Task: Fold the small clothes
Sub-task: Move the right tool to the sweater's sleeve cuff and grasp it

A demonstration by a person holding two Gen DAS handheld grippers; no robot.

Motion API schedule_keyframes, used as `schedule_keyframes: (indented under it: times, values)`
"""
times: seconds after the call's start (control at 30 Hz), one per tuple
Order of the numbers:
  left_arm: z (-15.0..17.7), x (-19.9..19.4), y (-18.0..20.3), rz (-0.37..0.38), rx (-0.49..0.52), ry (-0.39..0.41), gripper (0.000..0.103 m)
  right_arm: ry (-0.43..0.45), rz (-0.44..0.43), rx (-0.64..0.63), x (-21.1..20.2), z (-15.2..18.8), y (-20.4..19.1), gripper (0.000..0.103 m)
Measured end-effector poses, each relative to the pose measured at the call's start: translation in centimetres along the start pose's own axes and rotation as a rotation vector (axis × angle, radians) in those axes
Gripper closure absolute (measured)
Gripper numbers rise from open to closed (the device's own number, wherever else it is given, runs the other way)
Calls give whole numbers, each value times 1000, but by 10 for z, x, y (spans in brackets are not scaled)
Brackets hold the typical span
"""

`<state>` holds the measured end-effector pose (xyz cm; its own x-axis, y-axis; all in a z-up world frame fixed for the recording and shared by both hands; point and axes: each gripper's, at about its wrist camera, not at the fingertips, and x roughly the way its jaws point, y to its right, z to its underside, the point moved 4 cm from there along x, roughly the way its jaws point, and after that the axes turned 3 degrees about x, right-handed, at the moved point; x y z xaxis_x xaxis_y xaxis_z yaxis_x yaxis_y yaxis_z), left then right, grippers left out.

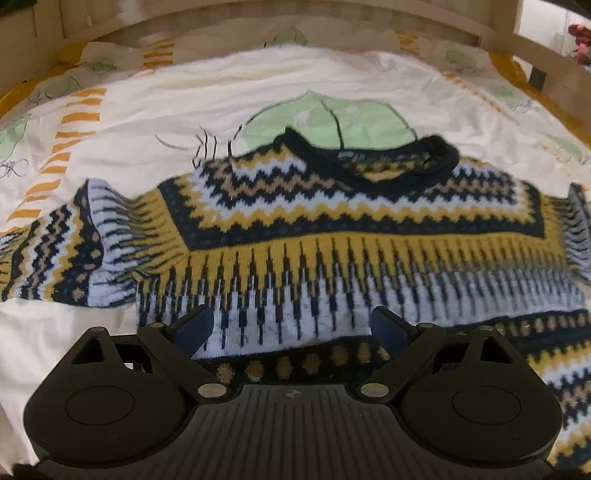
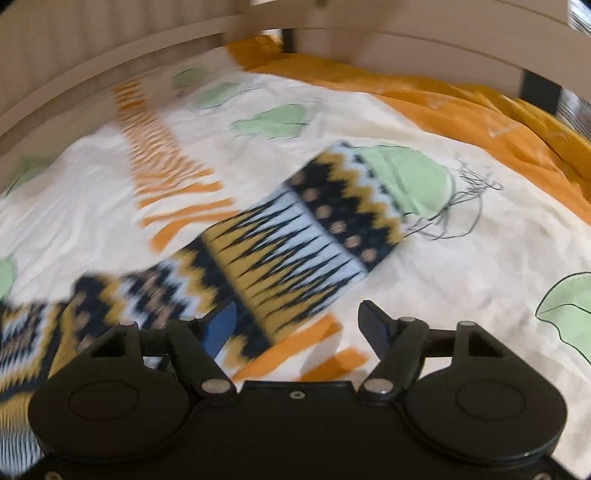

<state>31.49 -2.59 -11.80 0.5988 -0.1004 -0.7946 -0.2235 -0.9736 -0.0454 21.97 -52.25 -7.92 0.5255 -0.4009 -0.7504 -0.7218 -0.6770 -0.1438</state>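
A small knitted sweater with navy, mustard, tan and pale blue zigzags lies flat on a bed, its navy collar at the far side. My left gripper is open just above the sweater's lower body, jaws wide apart, holding nothing. In the right wrist view one sleeve stretches out diagonally, its cuff toward the upper right. My right gripper is open over the sleeve's near part, empty. That view is motion-blurred.
The bed cover is white with green leaf prints and orange stripes. An orange sheet lies along the far right. A pale wooden bed frame runs around the far edge.
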Motion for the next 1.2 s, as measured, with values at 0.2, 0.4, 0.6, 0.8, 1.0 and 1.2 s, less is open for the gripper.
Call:
schedule_keyframes:
  times: [0.2,0.4,0.6,0.8,1.0,1.2]
  values:
    - [11,21,-1,52,-21,-74,9,-35,33,139,35,-7,21,29]
    - [13,24,9,35,20,-88,1,-28,-4,196,51,-8,28,32]
    - [6,22,1,65,-17,-110,9,11,-50,214,50,-8,27,84]
    - [-9,7,-11,95,-88,-35,19,195,-119,90,-3,-28,-10,87]
    - [-25,-9,-22,87,-110,48,19,318,-409,-207,-78,-13,-117,88]
    - [-28,-10,-25,99,-118,59,19,175,-699,-481,-108,70,-225,89]
